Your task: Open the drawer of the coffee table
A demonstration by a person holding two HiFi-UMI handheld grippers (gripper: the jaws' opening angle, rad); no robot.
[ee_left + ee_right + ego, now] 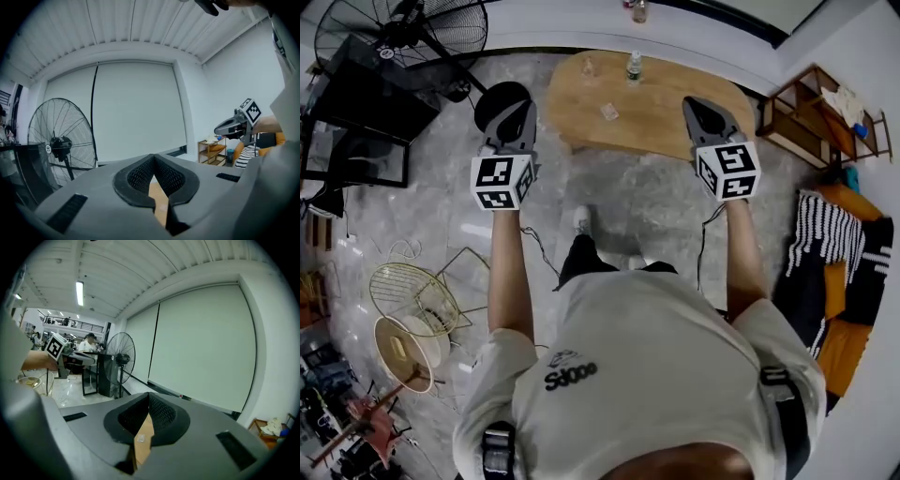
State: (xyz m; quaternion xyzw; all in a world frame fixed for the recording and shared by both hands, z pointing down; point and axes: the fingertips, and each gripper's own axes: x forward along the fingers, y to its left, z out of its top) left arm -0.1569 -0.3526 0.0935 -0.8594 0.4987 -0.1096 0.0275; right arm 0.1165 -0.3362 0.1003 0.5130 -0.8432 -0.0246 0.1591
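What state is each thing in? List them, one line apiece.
left tool: shut, empty.
right tool: shut, empty.
coffee table: drawer out of view, so open or closed cannot be told.
bottle: upright on the coffee table.
floor fan: standing upright.

Even indoor light, heavy fisheye.
A ceiling tube [79,293] glows in my right gripper view's upper left; the marble floor [647,202] gleams softly; corners go black, and the near foreground looks soft.
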